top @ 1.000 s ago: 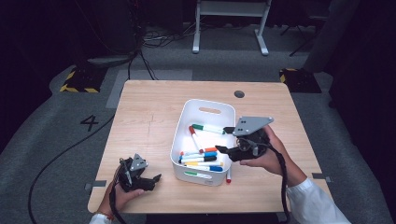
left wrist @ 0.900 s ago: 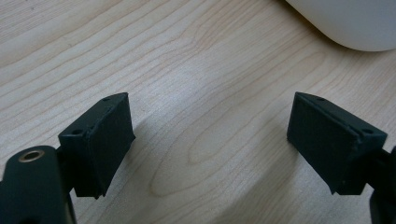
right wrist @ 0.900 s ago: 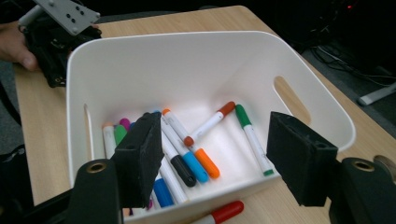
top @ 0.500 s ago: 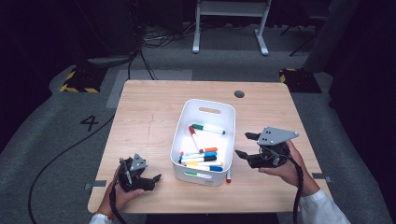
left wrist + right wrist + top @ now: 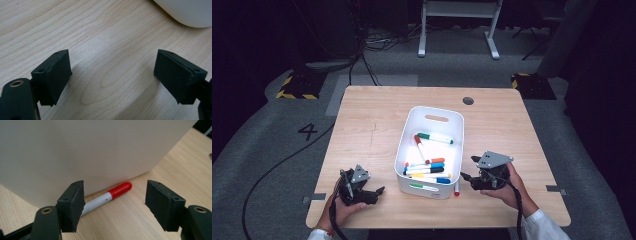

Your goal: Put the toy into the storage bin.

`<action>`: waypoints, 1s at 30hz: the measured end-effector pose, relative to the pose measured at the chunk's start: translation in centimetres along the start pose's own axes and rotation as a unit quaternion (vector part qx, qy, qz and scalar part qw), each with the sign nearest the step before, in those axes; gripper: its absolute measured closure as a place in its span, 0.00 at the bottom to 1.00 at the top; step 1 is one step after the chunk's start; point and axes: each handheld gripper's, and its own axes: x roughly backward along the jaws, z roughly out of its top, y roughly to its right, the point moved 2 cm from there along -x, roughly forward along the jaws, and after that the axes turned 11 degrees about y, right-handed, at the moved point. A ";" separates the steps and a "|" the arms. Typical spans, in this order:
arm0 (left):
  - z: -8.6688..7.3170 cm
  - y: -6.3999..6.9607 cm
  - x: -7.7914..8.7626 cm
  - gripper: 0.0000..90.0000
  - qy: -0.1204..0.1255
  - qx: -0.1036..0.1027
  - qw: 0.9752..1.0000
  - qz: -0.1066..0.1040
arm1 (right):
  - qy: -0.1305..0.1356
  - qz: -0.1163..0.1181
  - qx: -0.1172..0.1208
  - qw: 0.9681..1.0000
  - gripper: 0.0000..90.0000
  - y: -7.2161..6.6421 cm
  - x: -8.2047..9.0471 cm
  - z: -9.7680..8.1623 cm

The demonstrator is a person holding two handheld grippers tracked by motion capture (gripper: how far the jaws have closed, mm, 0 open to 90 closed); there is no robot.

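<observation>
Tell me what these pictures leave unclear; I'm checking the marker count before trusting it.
- Red-capped white marker on the wooden table: in the right gripper view its rear end is hidden behind the right gripper's own black jaw.
- Markers piled in the white plastic bin: high view, too small and overlapping to count.
- White plastic bin: left gripper view, cut off by the top edge.

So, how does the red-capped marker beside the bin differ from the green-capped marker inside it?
The red-capped marker lies on the table, against the outside of the white bin's near wall; the green-capped marker lies inside the bin, apart from the heap of other markers. The red-capped one sits just ahead of the right gripper's open jaws; the green-capped one has no gripper near it. Both have white barrels and lie flat.
</observation>
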 end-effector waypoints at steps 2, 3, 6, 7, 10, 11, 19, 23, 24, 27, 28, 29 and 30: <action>0.0 0.0 0.0 0.16 0.000 0.000 1.000 0.000 | -0.006 0.006 -0.007 1.000 0.35 -0.3 -0.6 -0.7; 0.0 0.0 0.0 0.16 0.000 0.000 1.000 0.000 | -0.010 0.013 -0.019 1.000 0.35 -0.6 -1.2 -1.2; 0.0 0.0 0.0 0.16 0.000 0.001 1.000 0.000 | -0.011 0.015 -0.026 0.999 0.35 -0.7 -1.7 -1.5; 0.0 0.0 0.0 0.16 0.000 0.000 1.000 0.000 | -0.017 0.010 -0.032 0.999 0.35 -0.8 -2.1 -1.9; 0.0 0.0 0.0 0.16 0.000 0.000 1.000 0.000 | -0.018 0.009 -0.041 0.999 0.35 -0.6 -2.5 -2.2; 0.0 0.0 0.0 0.16 0.000 0.000 1.000 0.000 | -0.019 0.011 -0.057 0.998 0.34 -0.3 -2.8 -2.6; 0.0 0.0 0.0 0.16 0.000 0.000 1.000 0.000 | -0.034 -0.002 -0.073 0.997 0.34 -0.1 -3.8 -3.5; 0.0 0.0 0.0 0.16 0.000 0.000 1.000 0.000 | -0.028 0.000 -0.093 0.995 0.34 0.1 -3.8 -3.7; 0.0 0.0 0.0 0.16 0.000 0.000 1.000 0.000 | -0.028 0.000 -0.093 0.995 0.34 0.1 -3.8 -3.7; 0.0 0.0 0.0 0.16 0.000 0.001 1.000 0.000 | -0.030 0.000 -0.092 0.995 0.34 -0.1 -3.8 -3.6; 0.0 0.0 0.0 0.16 0.000 0.001 1.000 0.000 | -0.030 0.000 -0.092 0.995 0.34 -0.1 -3.8 -3.6; 0.0 0.0 0.0 0.16 -0.001 0.001 1.000 -0.001 | -0.030 0.004 -0.088 0.996 0.34 -0.4 -3.6 -3.7; 0.0 0.0 0.0 0.16 -0.001 0.001 1.000 -0.001 | -0.030 0.004 -0.088 0.996 0.34 -0.4 -3.6 -3.7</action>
